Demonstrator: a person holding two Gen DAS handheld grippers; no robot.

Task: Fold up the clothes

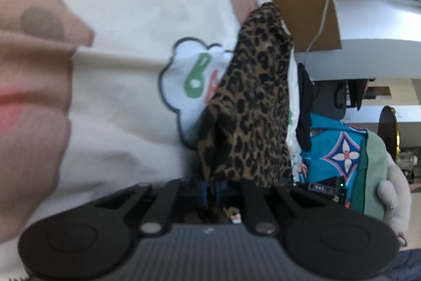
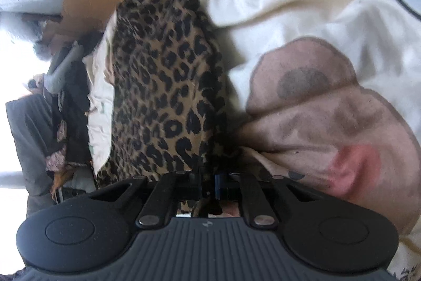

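Left hand-held gripper (image 1: 210, 187): pinching leopard-print garment (image 1: 250, 107) at near edge. Right hand-held gripper (image 2: 209, 187): likewise pinching it. Garment held stretched between both, above cream printed bedding (image 1: 118, 70), probably to straighten fabric for a fold.

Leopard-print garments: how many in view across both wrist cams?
1. The leopard-print garment hangs bunched from the left gripper, in front of the cream printed sheet. The right gripper is shut on the same cloth. More may be hidden in the pile.
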